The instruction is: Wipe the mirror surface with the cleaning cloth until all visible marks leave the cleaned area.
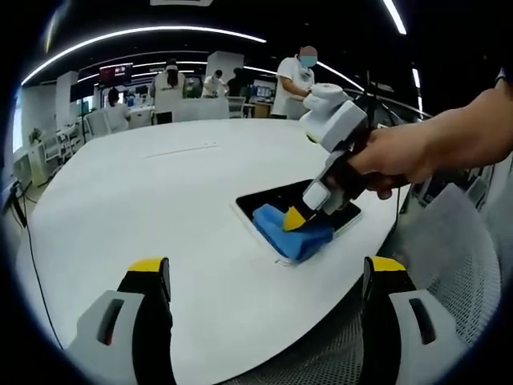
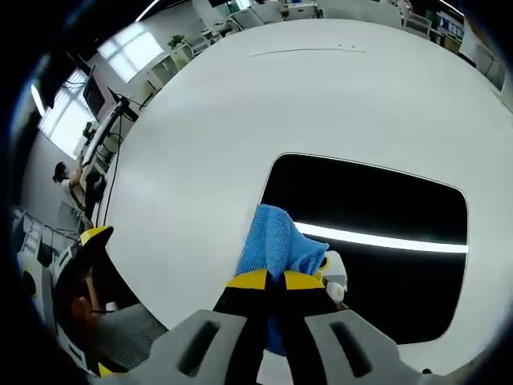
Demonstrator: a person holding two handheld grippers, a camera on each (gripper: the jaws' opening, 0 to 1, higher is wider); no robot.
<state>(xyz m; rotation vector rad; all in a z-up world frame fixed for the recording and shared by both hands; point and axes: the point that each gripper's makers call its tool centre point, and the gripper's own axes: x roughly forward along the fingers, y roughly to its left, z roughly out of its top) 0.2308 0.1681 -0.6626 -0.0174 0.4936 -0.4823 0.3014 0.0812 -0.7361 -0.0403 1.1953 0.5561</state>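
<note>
Right now the right gripper point(image 2: 268, 281) is clamped on the blue cleaning cloth point(image 2: 276, 241), pressed at the mirror point(image 2: 377, 208)'s near-left edge; unwiped glass stretches lengthwise beyond it. Off the mirror, the left gripper point(image 1: 268, 277) hangs wide, holding nothing.

No legible text, labels or numbers.

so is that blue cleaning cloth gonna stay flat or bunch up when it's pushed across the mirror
Probably bunches: the blue cleaning cloth is already crumpled into folds where the right gripper pinches it, so it looks soft and floppy. It likely slides easily, since the dark rectangular mirror looks smooth and glossy. It seems light, held by one edge.
</note>
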